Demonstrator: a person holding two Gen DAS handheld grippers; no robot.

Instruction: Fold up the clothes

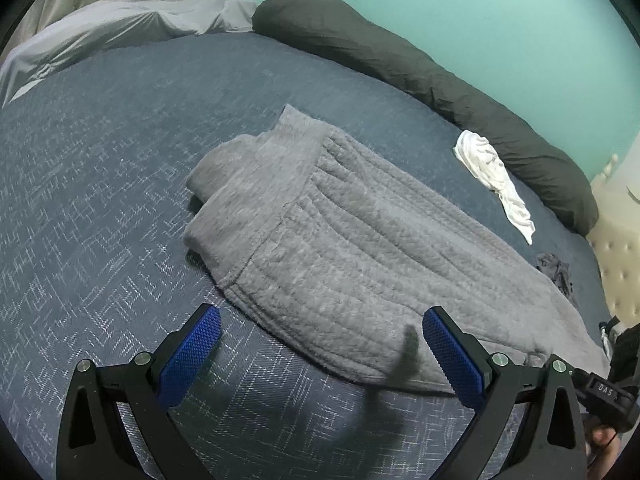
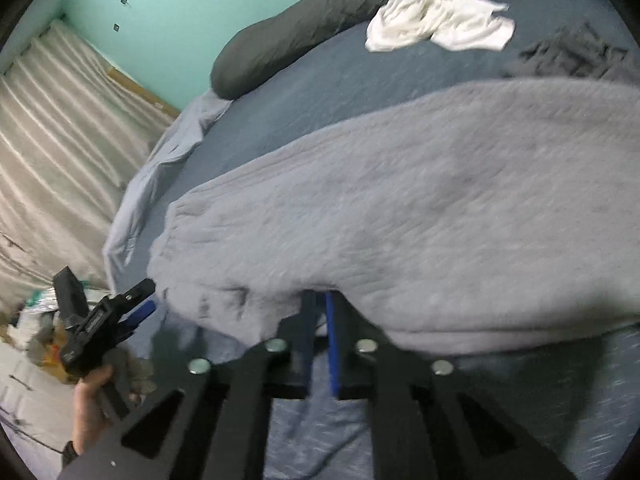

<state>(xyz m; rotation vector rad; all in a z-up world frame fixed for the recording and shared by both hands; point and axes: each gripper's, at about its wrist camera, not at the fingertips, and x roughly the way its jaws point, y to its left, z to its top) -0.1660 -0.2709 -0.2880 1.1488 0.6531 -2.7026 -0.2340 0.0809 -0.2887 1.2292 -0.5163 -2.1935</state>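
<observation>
The grey quilted garment (image 1: 340, 240) lies spread out on the blue bedspread (image 1: 100, 160), folded part at the far left, and the rest runs near and right. The left gripper (image 1: 320, 354) hangs wide open just above the near edge of the fabric, blue pads (image 1: 192, 356) holding nothing. The right gripper (image 2: 318, 320) is pinched together on the garment's near hem, and the cloth bunches up over its tips. Pretty blurry in that view tbh. A crumpled white cloth (image 1: 492, 180) sits far right beside the long dark pillow (image 1: 400, 60) along the teal wall (image 1: 480, 20).
</observation>
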